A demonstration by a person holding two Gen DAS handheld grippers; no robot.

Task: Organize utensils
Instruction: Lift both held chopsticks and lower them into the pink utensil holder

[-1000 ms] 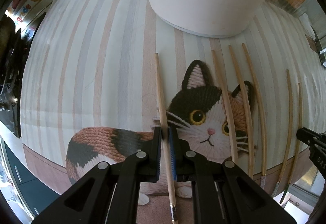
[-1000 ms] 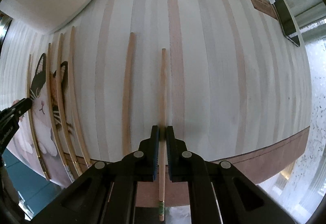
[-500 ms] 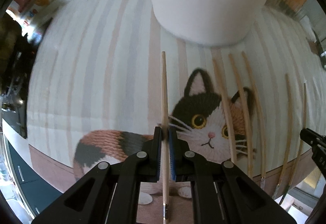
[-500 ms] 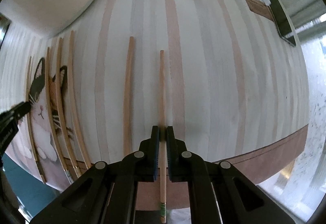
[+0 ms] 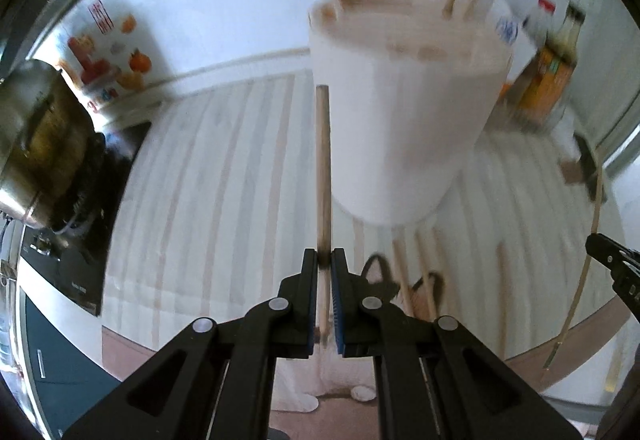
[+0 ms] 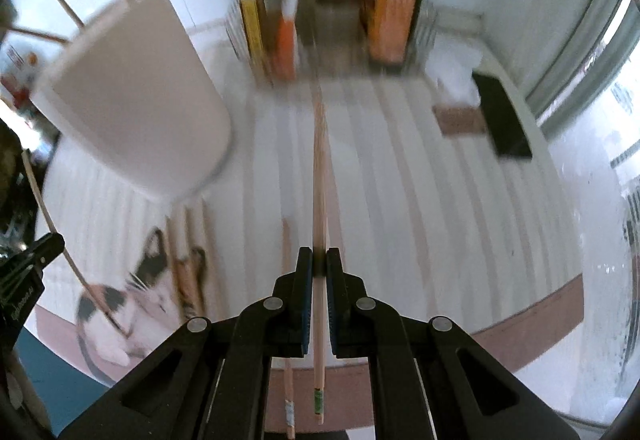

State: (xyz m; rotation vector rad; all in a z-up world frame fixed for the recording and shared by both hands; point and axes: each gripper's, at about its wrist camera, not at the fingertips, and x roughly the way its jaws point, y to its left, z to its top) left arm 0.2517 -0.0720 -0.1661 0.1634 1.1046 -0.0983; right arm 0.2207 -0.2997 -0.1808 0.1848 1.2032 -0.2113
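Observation:
My left gripper (image 5: 324,260) is shut on a wooden chopstick (image 5: 323,167) and holds it lifted off the mat, its tip near the side of the white holder cup (image 5: 404,111). Several chopsticks stand in the cup. My right gripper (image 6: 319,260) is shut on another chopstick (image 6: 319,175), also lifted and pointing toward the back. The cup shows at the left in the right wrist view (image 6: 132,103). Loose chopsticks (image 5: 404,280) lie on the striped cat placemat (image 5: 224,179) in front of the cup; one (image 6: 286,280) lies just left of my right gripper.
A metal pot (image 5: 36,143) on a black stove stands at the left. Boxes and bottles (image 6: 384,7) line the back wall. A black phone (image 6: 504,111) and a small brown pad lie at the right. The mat's front edge is near the table edge.
Both grippers have risen and tilted up with their chopsticks, lifting them off the mat. The views now look level at the cup and back wall, with motion blur.

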